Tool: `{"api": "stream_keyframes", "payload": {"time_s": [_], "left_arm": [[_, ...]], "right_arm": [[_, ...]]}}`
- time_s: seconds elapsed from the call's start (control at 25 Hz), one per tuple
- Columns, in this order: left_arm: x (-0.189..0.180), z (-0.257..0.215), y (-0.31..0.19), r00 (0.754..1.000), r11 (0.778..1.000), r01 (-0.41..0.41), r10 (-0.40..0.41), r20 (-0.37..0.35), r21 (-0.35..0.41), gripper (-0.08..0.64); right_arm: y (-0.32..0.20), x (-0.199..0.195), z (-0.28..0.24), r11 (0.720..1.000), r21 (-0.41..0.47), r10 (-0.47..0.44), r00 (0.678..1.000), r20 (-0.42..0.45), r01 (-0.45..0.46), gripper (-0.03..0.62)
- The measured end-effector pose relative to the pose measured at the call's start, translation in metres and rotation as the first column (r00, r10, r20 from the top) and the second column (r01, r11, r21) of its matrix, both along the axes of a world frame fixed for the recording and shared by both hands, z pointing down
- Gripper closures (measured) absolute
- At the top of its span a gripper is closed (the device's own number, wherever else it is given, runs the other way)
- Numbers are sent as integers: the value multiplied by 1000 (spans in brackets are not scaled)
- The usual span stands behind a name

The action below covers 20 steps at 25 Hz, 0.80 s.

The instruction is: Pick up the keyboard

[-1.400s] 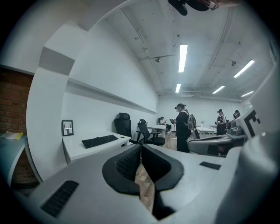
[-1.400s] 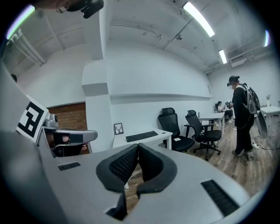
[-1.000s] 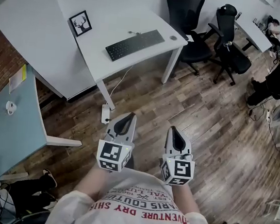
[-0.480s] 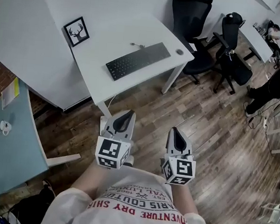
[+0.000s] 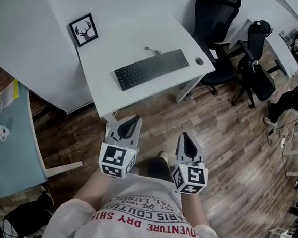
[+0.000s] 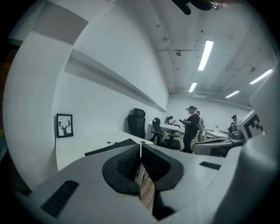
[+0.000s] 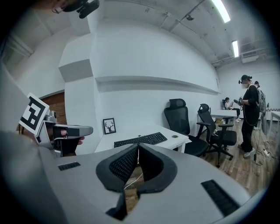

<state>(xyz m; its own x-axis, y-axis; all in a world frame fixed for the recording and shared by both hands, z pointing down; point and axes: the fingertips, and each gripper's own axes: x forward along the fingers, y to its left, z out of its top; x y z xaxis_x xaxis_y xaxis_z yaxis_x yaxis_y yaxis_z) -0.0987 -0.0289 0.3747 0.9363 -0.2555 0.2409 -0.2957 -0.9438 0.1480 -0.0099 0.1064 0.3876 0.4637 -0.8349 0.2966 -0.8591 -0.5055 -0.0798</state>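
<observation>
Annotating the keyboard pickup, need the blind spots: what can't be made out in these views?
- Round object right of the keyboard: head view, too small to identify.
- Hands holding the left gripper and right gripper: head view, hidden beneath the gripper bodies.
- Items on the teal table: head view, tiny, some cut off by the left edge.

The left gripper (image 5: 130, 122) and right gripper (image 5: 185, 139) are held side by side before the chest, tipped slightly downward, fingers (image 6: 124, 165) of each pressed together.
</observation>
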Motion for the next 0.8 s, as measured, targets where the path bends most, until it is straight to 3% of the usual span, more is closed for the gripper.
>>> {"api": "stream_keyframes", "payload": {"time_s": [0.4,0.8], "left_arm": [[84,-16,-18,988,986,155,-155,8,68,529],[172,-5,-11,962,962,273,-274,19,29,529]], "right_arm": [[-44,111,-17,985,54,-166,986,-11,166,566],[-51,212,-4,950,24,-311,950,19,310,566]]}}
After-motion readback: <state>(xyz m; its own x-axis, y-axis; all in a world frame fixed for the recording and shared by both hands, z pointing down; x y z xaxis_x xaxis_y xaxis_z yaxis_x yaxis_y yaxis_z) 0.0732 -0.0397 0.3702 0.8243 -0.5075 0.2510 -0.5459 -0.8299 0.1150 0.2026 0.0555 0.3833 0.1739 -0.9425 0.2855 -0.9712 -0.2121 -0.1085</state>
